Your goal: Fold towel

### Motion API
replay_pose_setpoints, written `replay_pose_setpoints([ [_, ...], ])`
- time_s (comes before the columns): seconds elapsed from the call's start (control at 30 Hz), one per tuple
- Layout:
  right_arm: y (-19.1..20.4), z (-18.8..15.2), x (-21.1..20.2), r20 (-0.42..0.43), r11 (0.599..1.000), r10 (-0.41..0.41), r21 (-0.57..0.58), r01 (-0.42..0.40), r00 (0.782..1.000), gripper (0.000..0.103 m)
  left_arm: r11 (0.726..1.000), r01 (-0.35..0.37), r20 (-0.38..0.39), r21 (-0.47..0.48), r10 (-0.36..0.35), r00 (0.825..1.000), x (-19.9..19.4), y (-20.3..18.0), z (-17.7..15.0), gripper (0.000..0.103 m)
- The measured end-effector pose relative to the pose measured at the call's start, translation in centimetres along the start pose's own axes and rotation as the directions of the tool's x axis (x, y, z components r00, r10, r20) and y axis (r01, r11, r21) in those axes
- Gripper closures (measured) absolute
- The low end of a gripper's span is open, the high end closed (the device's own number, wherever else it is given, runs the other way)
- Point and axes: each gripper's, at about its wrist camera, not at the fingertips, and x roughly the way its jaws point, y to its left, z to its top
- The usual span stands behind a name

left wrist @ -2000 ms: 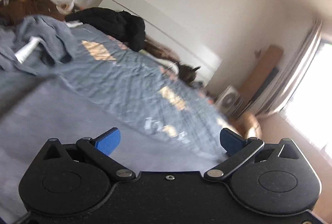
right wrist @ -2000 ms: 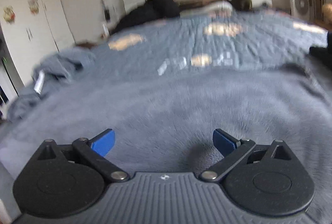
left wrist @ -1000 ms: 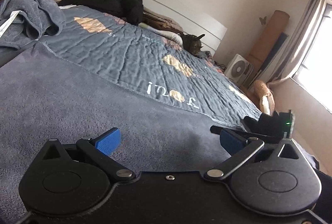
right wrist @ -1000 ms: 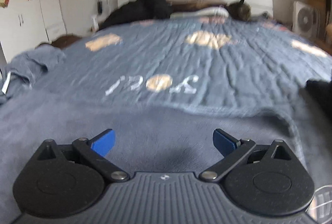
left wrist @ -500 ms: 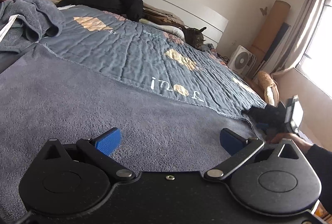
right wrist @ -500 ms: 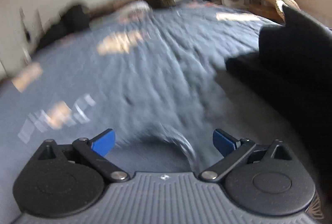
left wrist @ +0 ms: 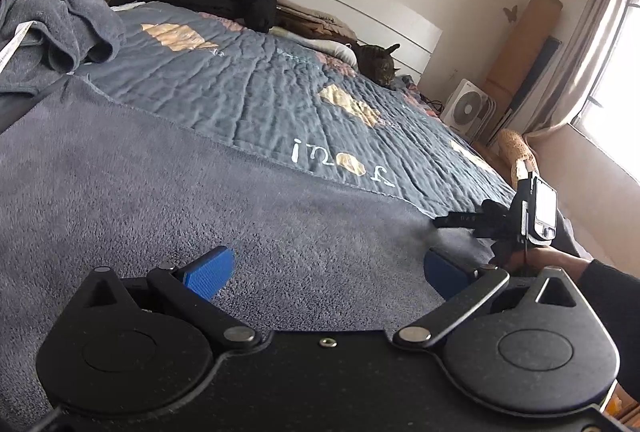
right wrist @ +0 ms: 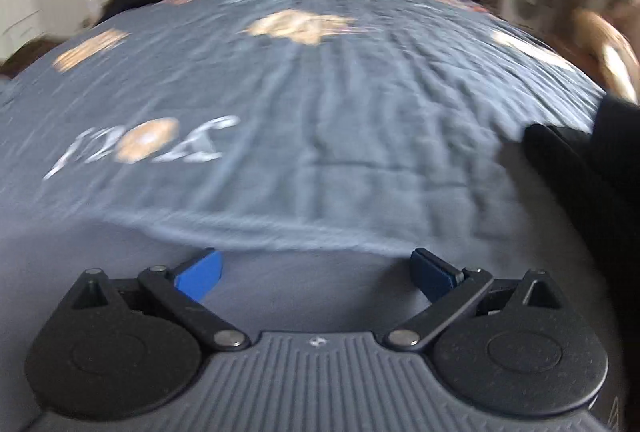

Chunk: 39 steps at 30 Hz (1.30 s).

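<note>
The grey towel (left wrist: 168, 200) is seen spread flat on the bed (left wrist: 256, 100), filling the lower half of both views. Since a second ago the right gripper (right wrist: 316, 268) has been swung across to the towel's far edge (its view is blurred, so contact cannot be judged). The left gripper (left wrist: 326, 268) hovers low; both pairs of fingers are held apart, nothing clamped.
</note>
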Motion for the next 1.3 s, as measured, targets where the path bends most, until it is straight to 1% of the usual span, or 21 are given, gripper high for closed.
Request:
replay_pose_setpoints([
  [0.07, -2.2, 0.8, 0.8, 0.001, 0.993, -0.070, 0.092, 0.069, 0.998, 0.003, 1.000, -0.004, -0.003, -0.003, 0.004, 1.000, 0.1, 0.1, 0.0, 0.000],
  [0.1, -2.8, 1.1, 0.1, 0.018, 0.991, -0.061, 0.119, 0.058, 0.998, 0.003, 1.000, -0.007, -0.004, -0.005, 0.007, 1.000, 0.2, 0.2, 0.1, 0.000],
  [0.2, -3.6, 1.7, -3.0, 0.097, 0.985, 0.007, 0.172, -0.024, 0.995, 0.003, 1.000, -0.007, -0.007, -0.021, 0.006, 1.000, 0.3, 0.5, 0.2, 0.000],
  [0.37, 0.2, -3.6, -7.8, 0.086, 0.987, 0.101, 0.116, -0.110, 0.991, 0.003, 1.000, -0.005, -0.006, -0.005, 0.005, 1.000, 0.2, 0.2, 0.1, 0.000],
  [0.5, 3.5, -8.1, -11.6, 0.065, 0.982, 0.173, 0.066, -0.178, 0.983, 0.003, 1.000, -0.007, -0.008, -0.006, 0.007, 1.000, 0.3, 0.1, 0.0, 0.000],
  [0.63, 6.8, -12.7, -15.4, 0.040, 0.969, 0.244, 0.017, -0.245, 0.969, 0.003, 0.999, -0.023, -0.017, 0.033, 0.023, 1.000, 0.3, -0.4, -0.5, 0.000],
  [0.7, 8.4, -15.0, -17.3, 0.027, 0.960, 0.278, -0.007, -0.278, 0.960, 0.003, 0.997, -0.024, -0.023, 0.080, 0.026, 0.999, 0.2, -1.0, -0.9, 0.000],
  [0.77, 8.0, -15.8, -17.8, 0.023, 0.967, 0.254, -0.002, -0.254, 0.967, 0.003, 0.988, -0.020, -0.042, 0.154, 0.026, 0.999, 0.3, -1.6, -1.2, 0.000],
  [0.87, 6.7, -16.6, -18.3, 0.019, 0.979, 0.201, 0.014, -0.202, 0.979, 0.003, 0.969, -0.007, -0.112, 0.247, 0.036, 0.993, 0.6, -1.7, -1.7, 0.000],
  [0.97, 5.5, -17.3, -18.7, 0.014, 0.988, 0.148, 0.030, -0.148, 0.989, 0.003, 0.942, -0.027, -0.169, 0.334, 0.088, 0.982, 1.0, -0.7, -2.4, 0.000],
  [1.0, 5.1, -17.6, -18.8, 0.013, 0.991, 0.130, 0.035, -0.130, 0.991, 0.003, 0.938, -0.044, -0.187, 0.343, 0.114, 0.976, 1.0, 0.1, -2.7, 0.000],
  [1.07, 4.2, -18.1, -19.1, 0.009, 0.994, 0.094, 0.046, -0.094, 0.996, 0.003, 0.936, -0.085, -0.233, 0.342, 0.172, 0.957, 1.2, 2.0, -3.0, 0.000],
  [1.1, 3.8, -18.4, -19.2, 0.007, 0.996, 0.076, 0.051, -0.076, 0.997, 0.003, 0.935, -0.093, -0.247, 0.341, 0.185, 0.951, 1.1, 3.1, -3.2, 0.000],
  [1.2, 2.6, -19.2, -19.6, 0.000, 0.998, 0.022, 0.066, -0.022, 1.000, 0.003, 0.929, -0.039, -0.269, 0.367, 0.146, 0.952, -0.4, 5.8, -4.0, 0.000],
  [1.23, 2.3, -19.3, -19.7, 0.000, 0.998, 0.016, 0.068, -0.016, 1.000, 0.003, 0.924, -0.036, -0.260, 0.381, 0.145, 0.955, -1.1, 6.5, -4.2, 0.000],
  [1.3, 2.0, -19.4, -19.6, 0.001, 0.998, 0.015, 0.069, -0.015, 1.000, 0.003, 0.918, -0.060, -0.241, 0.393, 0.165, 0.956, -2.4, 7.8, -4.6, 0.000],
])
